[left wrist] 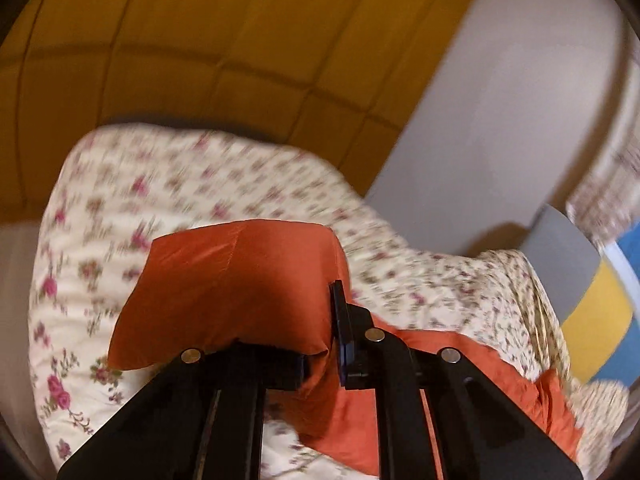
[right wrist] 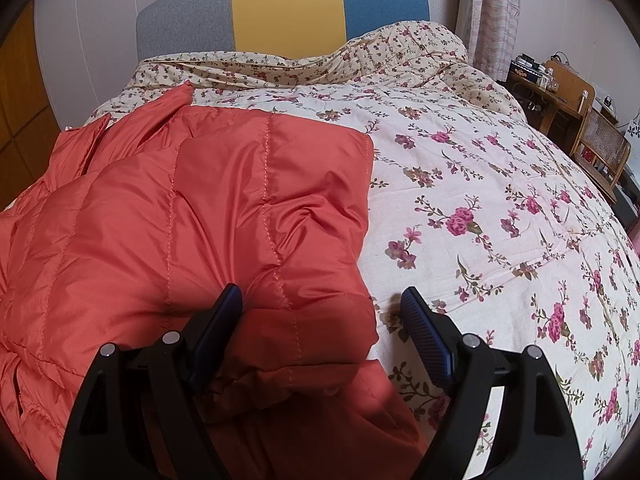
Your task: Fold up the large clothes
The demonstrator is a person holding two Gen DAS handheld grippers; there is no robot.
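Two grippers are at work on one orange jacket (right wrist: 192,220), which lies on the bed's floral quilt (right wrist: 500,200), toward the side away from the desk (right wrist: 552,92), its far edge short of the headboard (right wrist: 280,12). The left gripper (left wrist: 320,344) is clamped on a puffy fold of the jacket (left wrist: 232,288) and holds it lifted off the quilt (left wrist: 120,208); that view is smeared, so it seems to be mid-swing. The right gripper (right wrist: 320,320) stands wide open, one finger pressed against the jacket's near corner, the other over bare quilt, holding nothing.

I judge the step in hand to be carrying the lifted part over onto the body of the jacket. To do it well, the left should keep its bite firm, since this slick shell will slip easily, and lay the fold down flat with edges matched before letting go. The right would help by pinning the lower layer so it doesn't drag. Trapped air will puff the fold back up, so press it.
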